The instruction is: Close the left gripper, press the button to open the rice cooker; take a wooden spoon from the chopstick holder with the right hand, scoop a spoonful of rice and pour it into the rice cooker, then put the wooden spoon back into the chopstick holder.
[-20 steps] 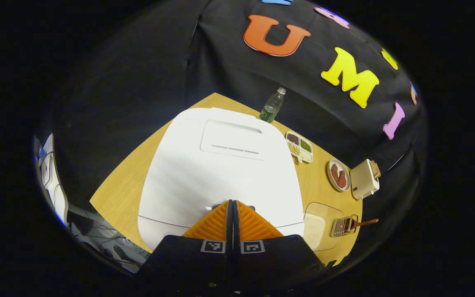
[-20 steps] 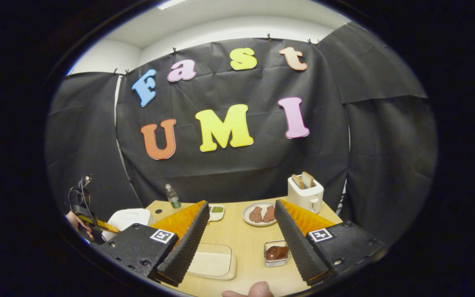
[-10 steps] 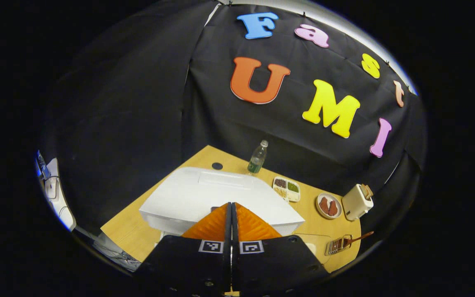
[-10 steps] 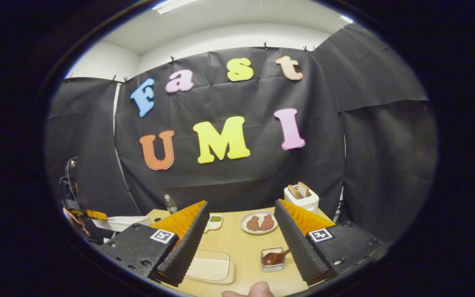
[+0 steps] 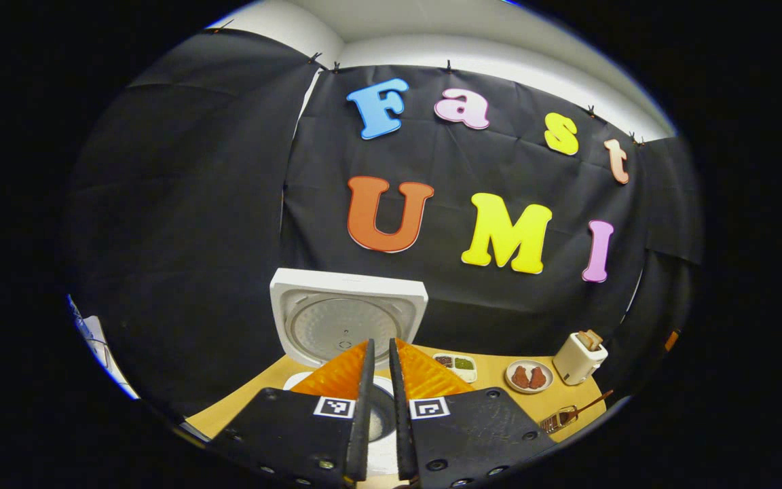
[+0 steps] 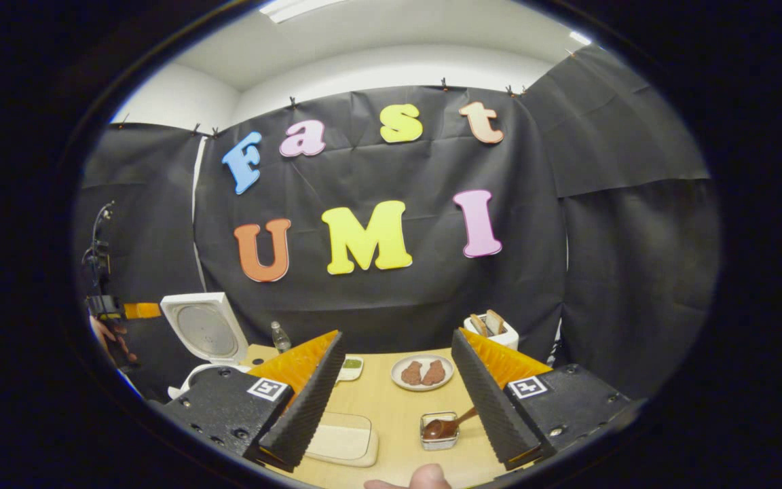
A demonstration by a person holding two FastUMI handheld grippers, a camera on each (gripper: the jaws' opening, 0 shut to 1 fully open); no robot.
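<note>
The white rice cooker (image 5: 348, 319) stands with its lid raised upright, the inner plate facing me; its pot opening (image 5: 379, 415) shows behind my fingers. My left gripper (image 5: 379, 346) hovers just in front of it, nearly shut with only a narrow slit and nothing held. In the right gripper view the cooker (image 6: 204, 329) is at the far left, with the left gripper (image 6: 134, 311) and a hand beside it. The wooden spoon (image 6: 451, 426) lies in the chopstick holder (image 6: 432, 438) just ahead of my right gripper (image 6: 397, 337), which is wide open. A flat rice tray (image 6: 343, 438) sits left of the holder.
A toaster (image 6: 493, 329) with bread stands at the back right. A plate of meat (image 6: 421, 372), a divided dish (image 6: 350, 367) and a water bottle (image 6: 280, 336) line the back of the wooden table (image 6: 391, 407). A fingertip (image 6: 425, 479) shows at the bottom edge.
The cooker lid has sprung from closed to upright. My left gripper has lifted and tilted up off the lid, and its fingers have parted a sliver. The right gripper has hardly moved.
</note>
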